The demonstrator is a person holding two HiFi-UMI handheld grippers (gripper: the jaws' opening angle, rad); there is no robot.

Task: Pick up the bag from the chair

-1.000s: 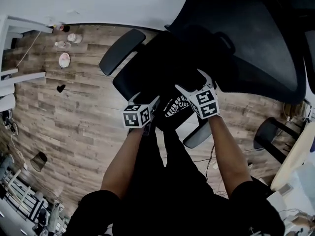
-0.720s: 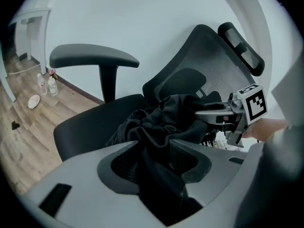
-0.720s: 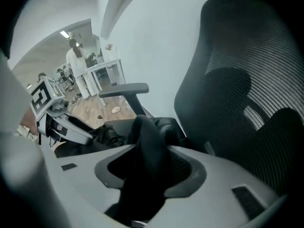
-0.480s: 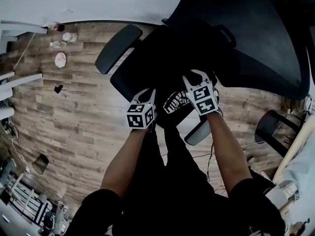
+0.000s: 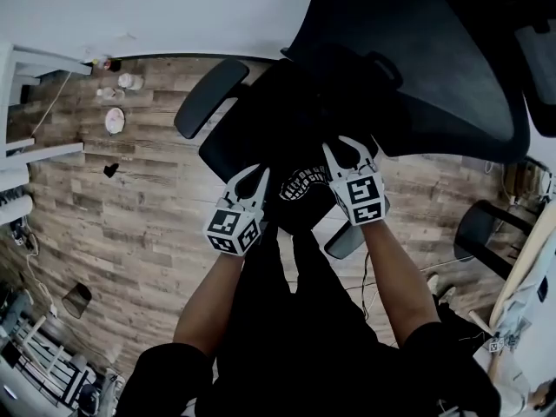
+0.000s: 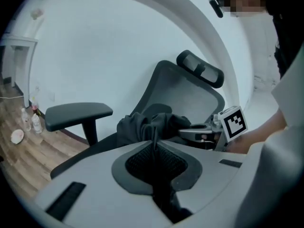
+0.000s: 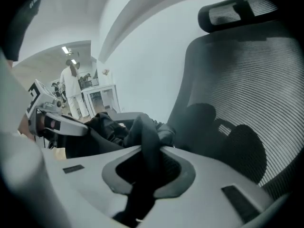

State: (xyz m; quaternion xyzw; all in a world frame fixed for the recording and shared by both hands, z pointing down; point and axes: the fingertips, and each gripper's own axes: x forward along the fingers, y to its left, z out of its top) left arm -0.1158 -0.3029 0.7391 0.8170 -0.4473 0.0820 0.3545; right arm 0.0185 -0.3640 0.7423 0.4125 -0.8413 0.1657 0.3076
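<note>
A black bag (image 5: pixel 304 185) with white print sits on the seat of a dark office chair (image 5: pixel 261 120), between my two grippers. My left gripper (image 5: pixel 254 183) is shut on a thin black strap of the bag (image 6: pixel 154 144); the bag's bunched fabric (image 6: pixel 145 125) rises just beyond it. Pinched in my right gripper (image 5: pixel 347 152) is a thicker fold of the bag's fabric (image 7: pixel 147 144). Each gripper shows in the other's view: the right gripper (image 6: pixel 209 134) and the left gripper (image 7: pixel 57 122). The mesh chair back (image 7: pixel 247 80) stands close behind.
The chair's left armrest (image 5: pixel 211 95) and right armrest (image 5: pixel 352 237) flank the seat. Small bottles and a plate (image 5: pixel 114 120) lie on the wood floor at left, beside a white shelf (image 5: pixel 26 59). Another chair (image 5: pixel 482 233) stands at right. A person in white (image 7: pixel 73 91) is far behind.
My left gripper has drawn back toward me and slightly left. The right gripper has barely shifted. The bag's printed face now lies spread between the two grippers.
</note>
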